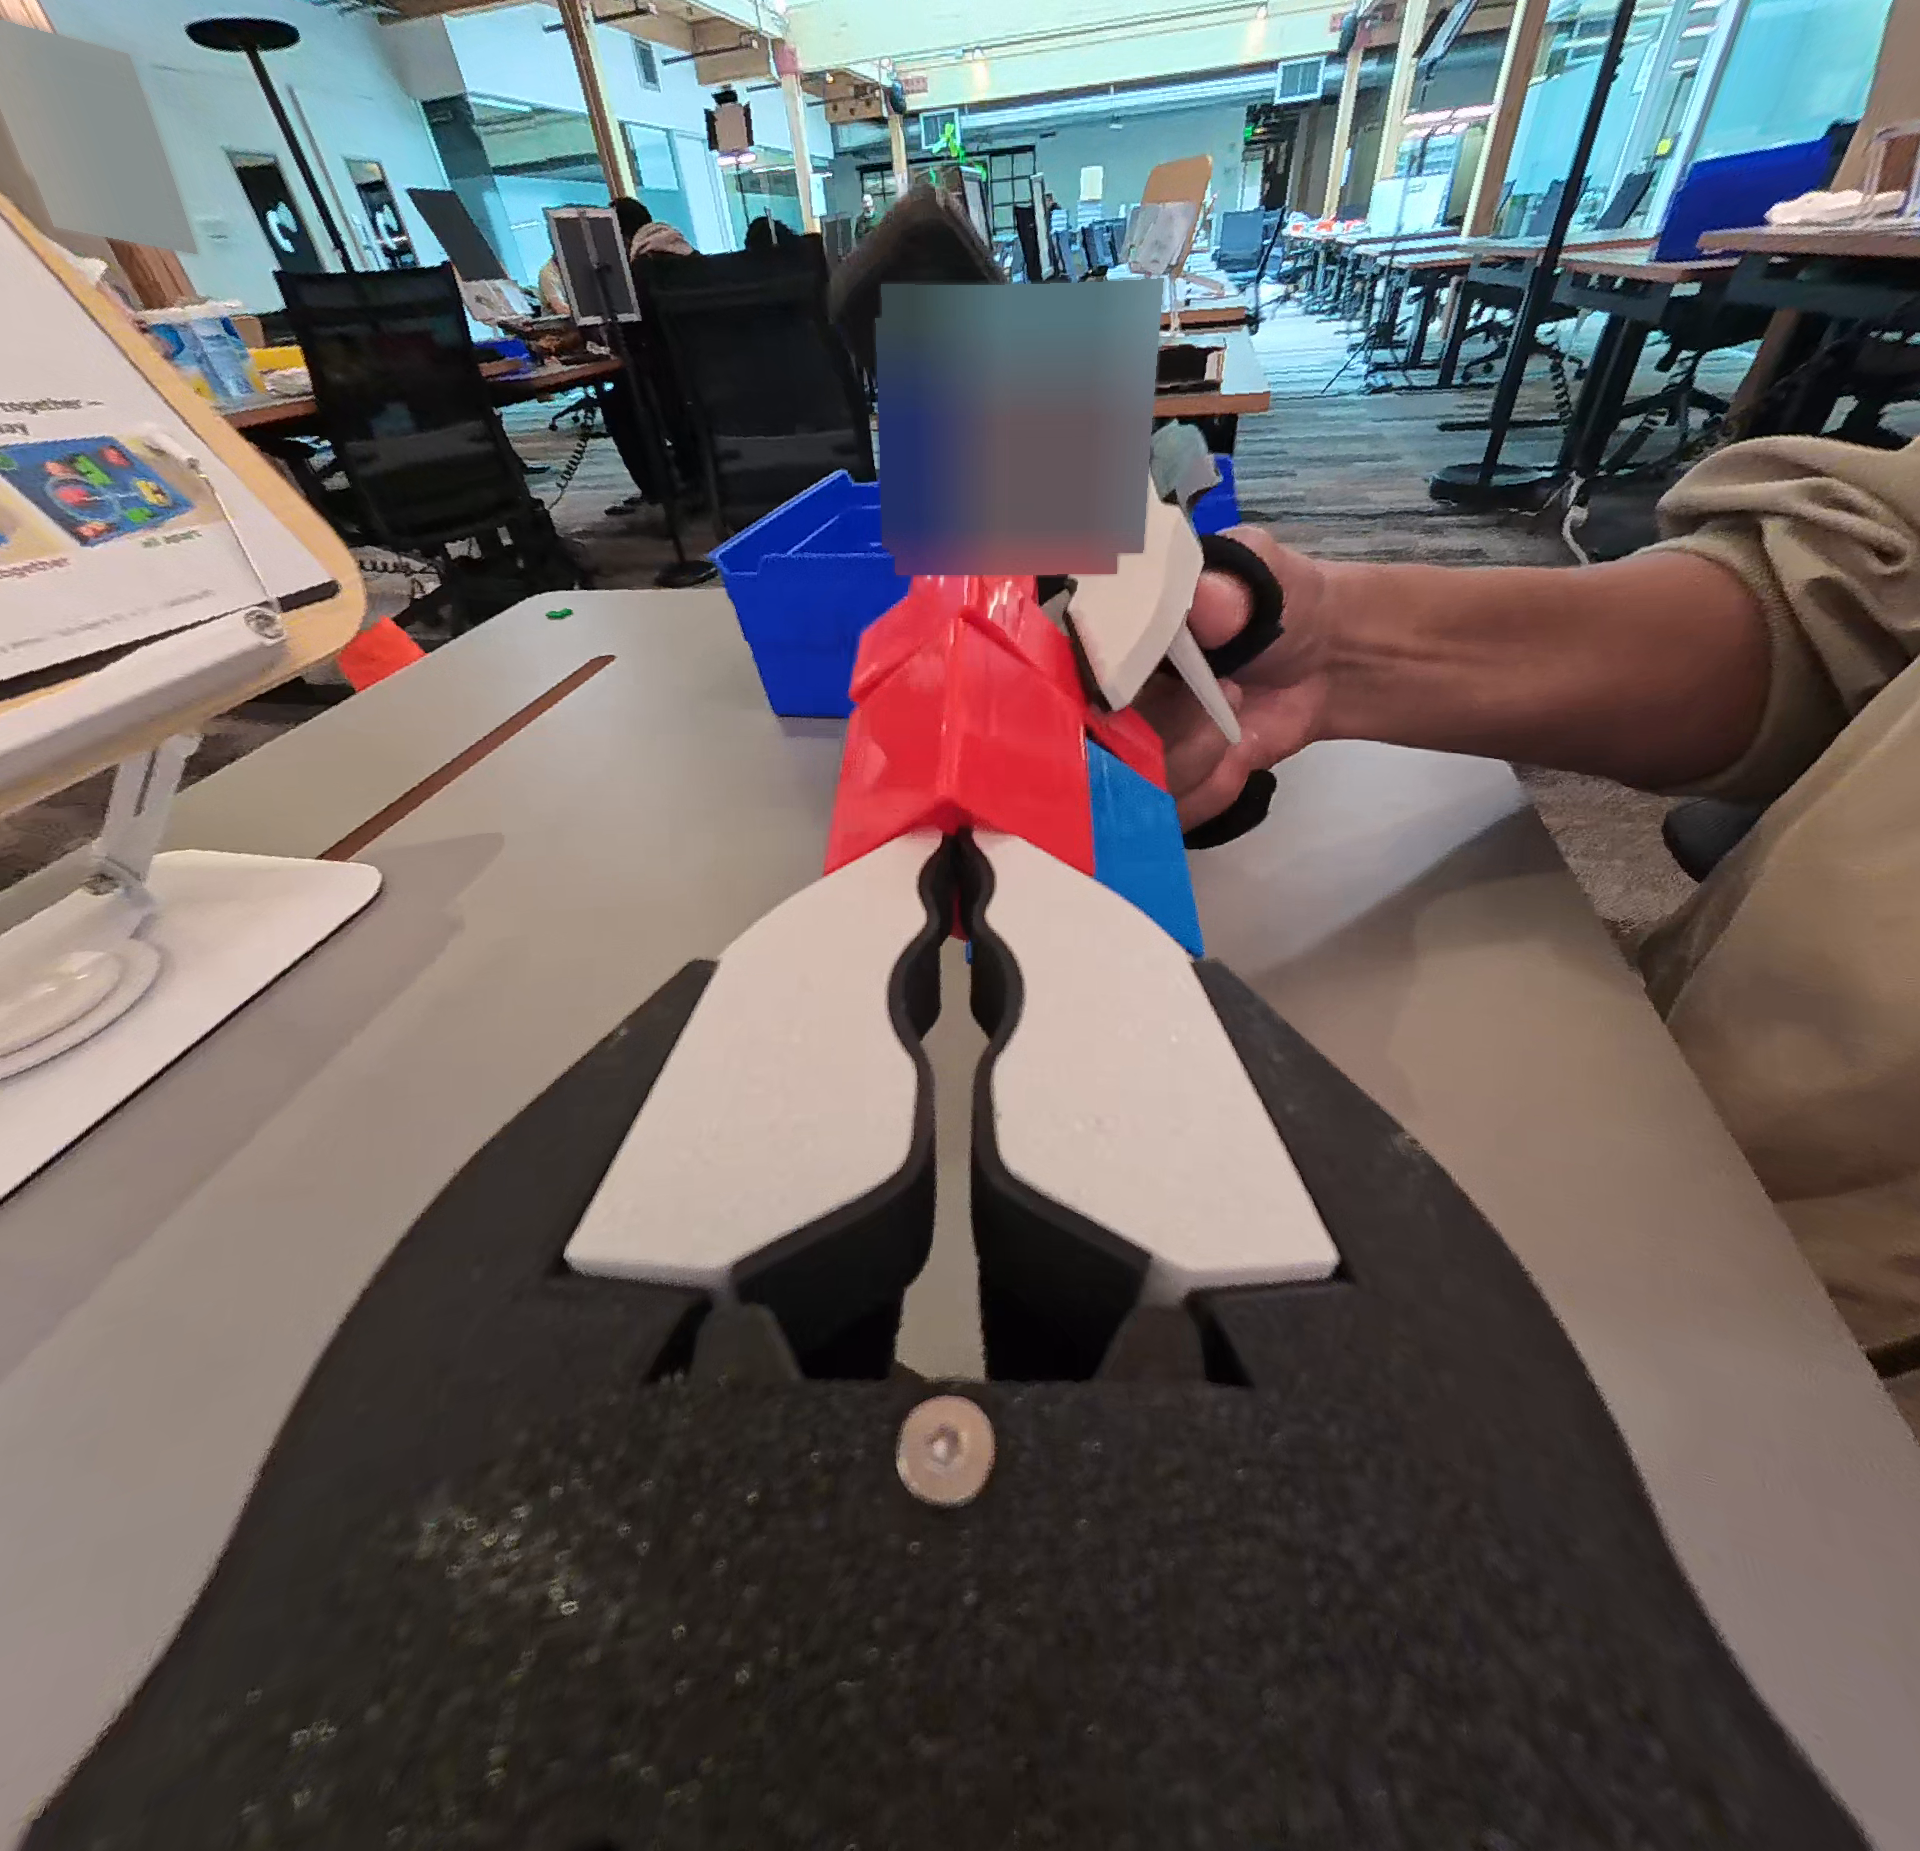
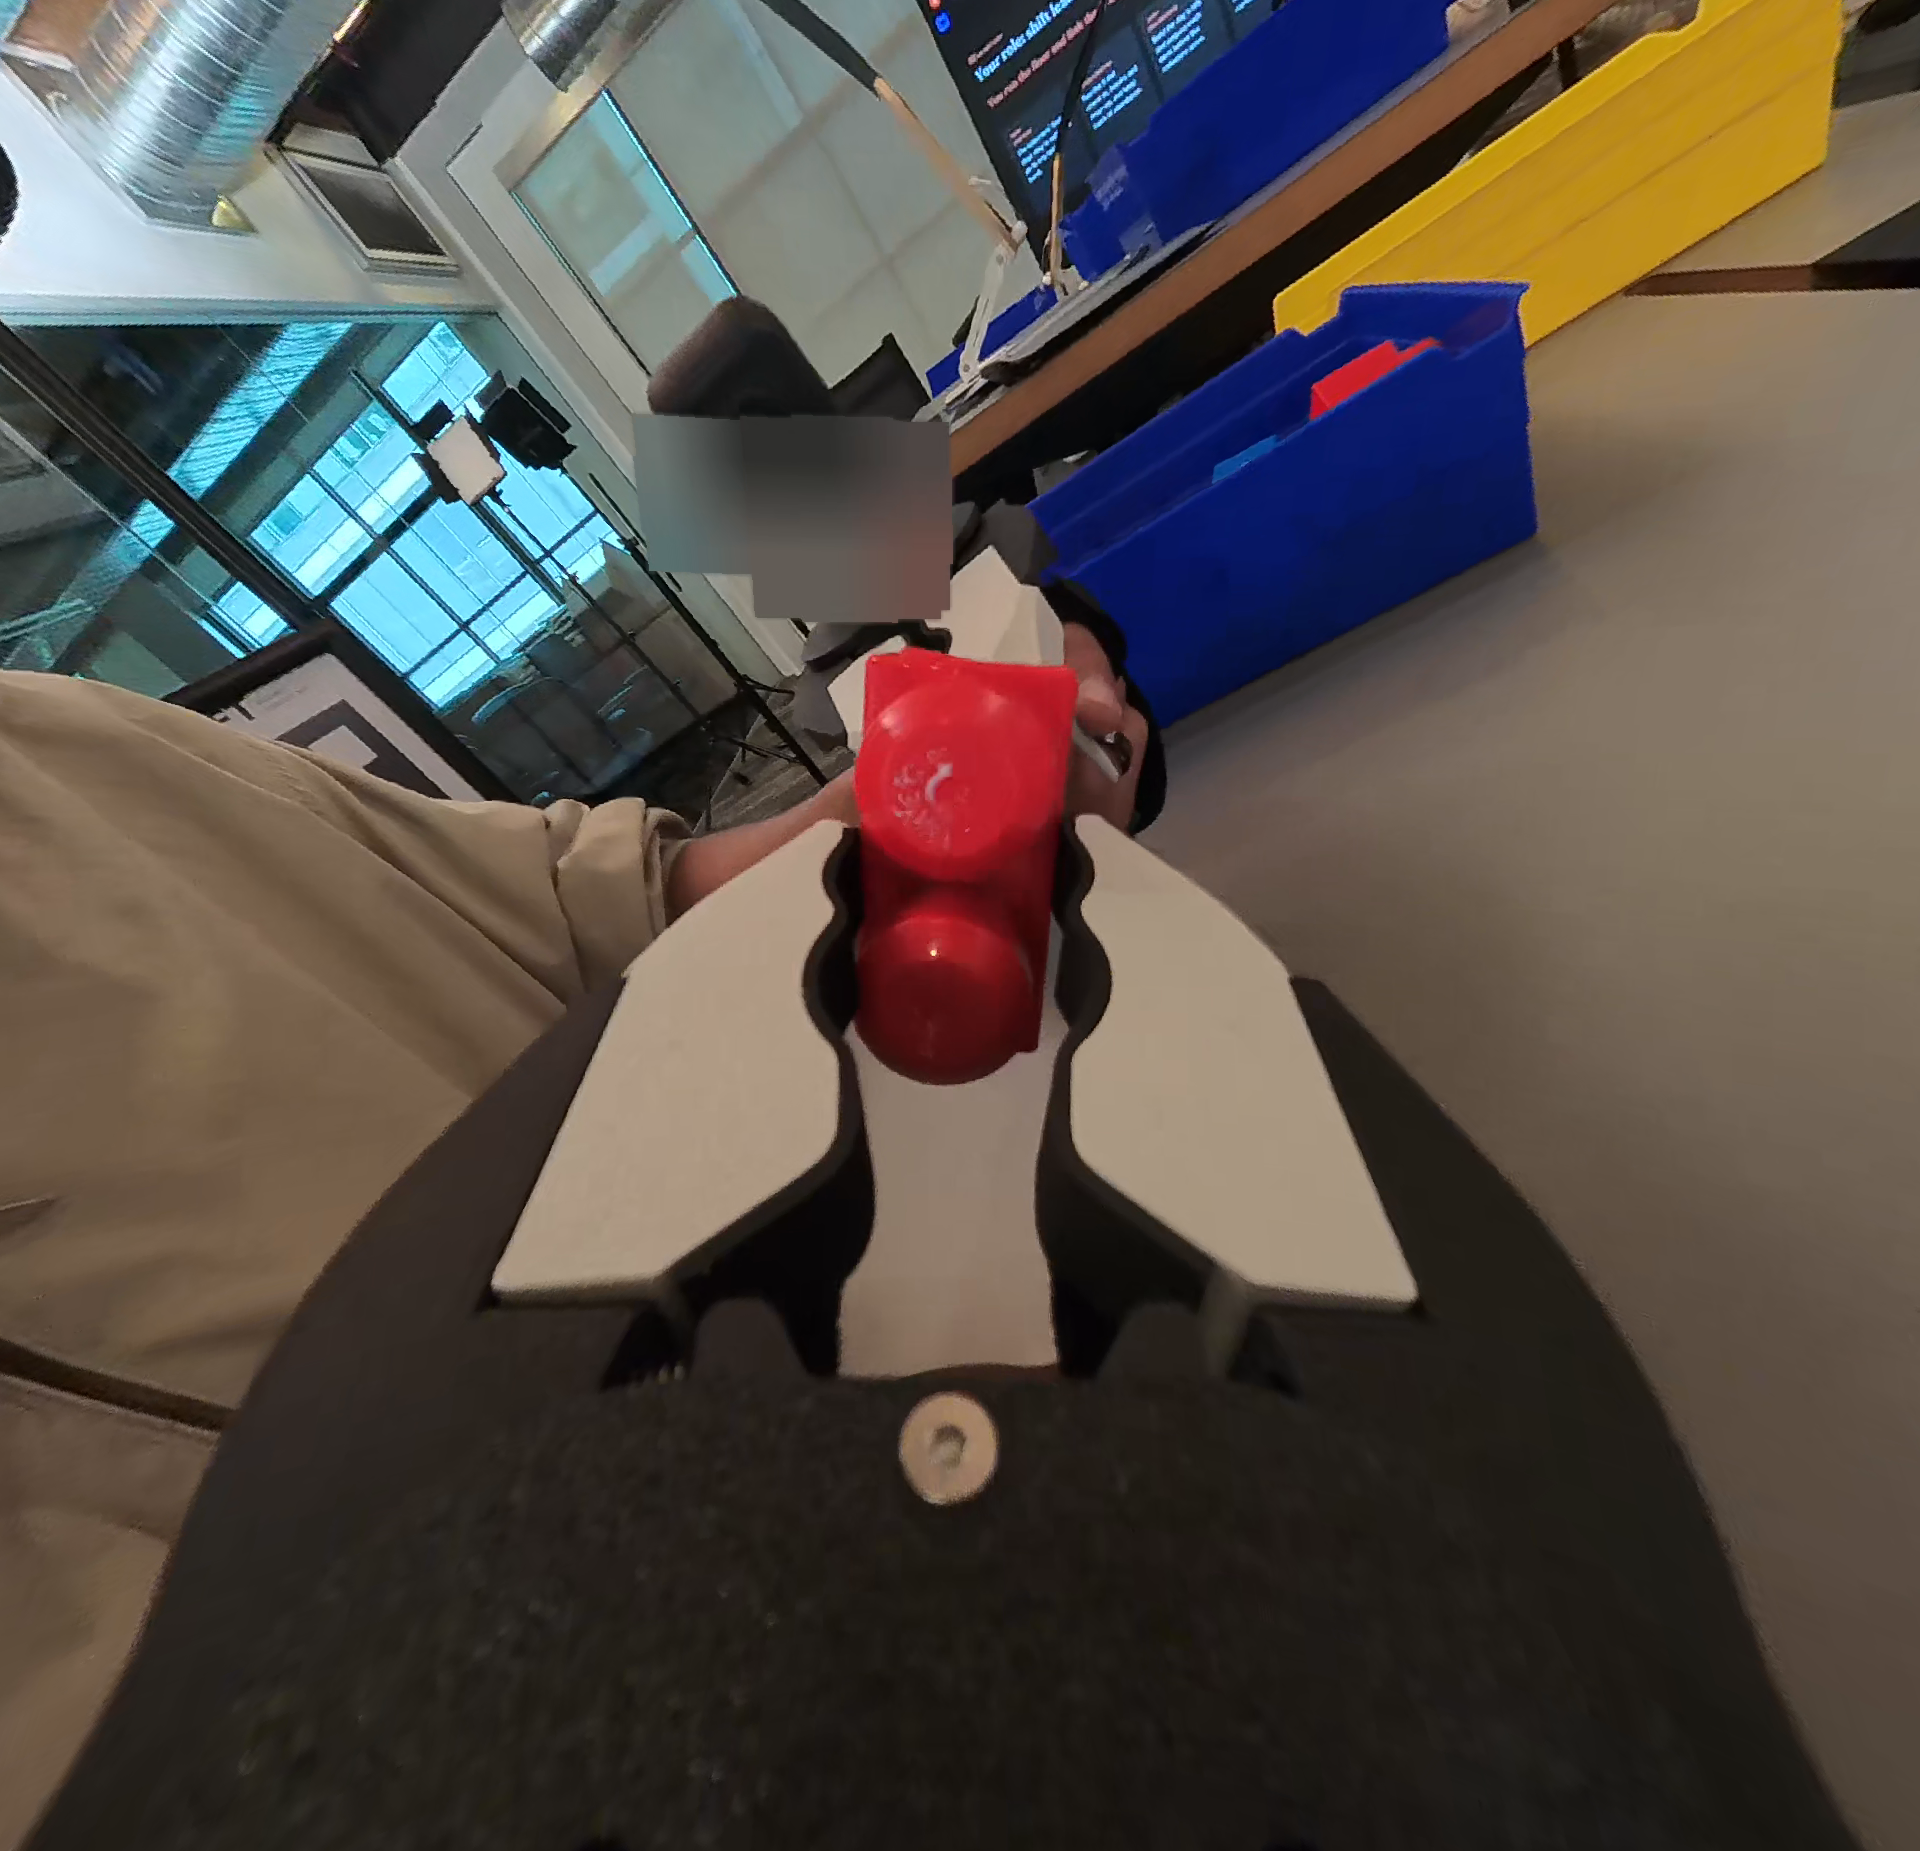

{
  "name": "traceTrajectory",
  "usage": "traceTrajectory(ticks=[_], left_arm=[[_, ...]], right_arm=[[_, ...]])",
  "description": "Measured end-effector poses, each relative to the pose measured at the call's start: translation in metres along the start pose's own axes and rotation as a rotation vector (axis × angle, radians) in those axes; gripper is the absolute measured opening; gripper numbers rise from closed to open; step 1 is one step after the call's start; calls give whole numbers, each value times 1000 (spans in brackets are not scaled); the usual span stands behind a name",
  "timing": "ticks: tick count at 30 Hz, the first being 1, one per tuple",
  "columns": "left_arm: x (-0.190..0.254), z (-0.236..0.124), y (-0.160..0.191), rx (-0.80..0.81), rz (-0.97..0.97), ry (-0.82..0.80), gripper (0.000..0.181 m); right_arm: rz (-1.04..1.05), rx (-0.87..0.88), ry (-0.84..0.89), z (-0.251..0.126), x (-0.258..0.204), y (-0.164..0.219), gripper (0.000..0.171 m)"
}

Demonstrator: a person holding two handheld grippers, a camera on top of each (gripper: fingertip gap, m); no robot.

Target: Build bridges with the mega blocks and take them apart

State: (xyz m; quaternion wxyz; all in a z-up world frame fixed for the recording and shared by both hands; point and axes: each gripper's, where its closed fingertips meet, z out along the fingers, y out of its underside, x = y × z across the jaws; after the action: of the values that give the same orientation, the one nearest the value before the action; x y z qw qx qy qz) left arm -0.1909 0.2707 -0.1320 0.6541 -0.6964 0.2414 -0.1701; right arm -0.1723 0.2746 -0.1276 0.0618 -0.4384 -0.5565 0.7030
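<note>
the left gripper (image 1: pixel 961 851) is clenched on the near edge of the red blocks (image 1: pixel 961 741), held above the grey table (image 1: pixel 623 762), one blue block (image 1: pixel 1138 845) joined at their side. the right gripper (image 2: pixel 951 908) grasps a red block (image 2: pixel 961 845) with two studs. one blue bin (image 2: pixel 1299 523) sits behind; bare tabletop lies on both sides.

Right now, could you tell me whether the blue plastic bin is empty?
Not empty: the blue plastic bin holds a red block and a blue one.
</note>
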Motion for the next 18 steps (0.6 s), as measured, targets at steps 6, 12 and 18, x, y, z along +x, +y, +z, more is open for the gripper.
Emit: traceTrajectory(ticks=[6, 12, 18], left_arm=[[-3, 5, 1, -2, -11, -5, 0], [-7, 1, -3, -14, 1, -30, 0], [3, -21, -11, 37, -125, 16, 0]], right_arm=[[51, 54, -17, -3, 5, 2, 35], [62, 73, -48, -8, 2, -4, 35], [64, 140, -69, -16, 1, -14, 35]])
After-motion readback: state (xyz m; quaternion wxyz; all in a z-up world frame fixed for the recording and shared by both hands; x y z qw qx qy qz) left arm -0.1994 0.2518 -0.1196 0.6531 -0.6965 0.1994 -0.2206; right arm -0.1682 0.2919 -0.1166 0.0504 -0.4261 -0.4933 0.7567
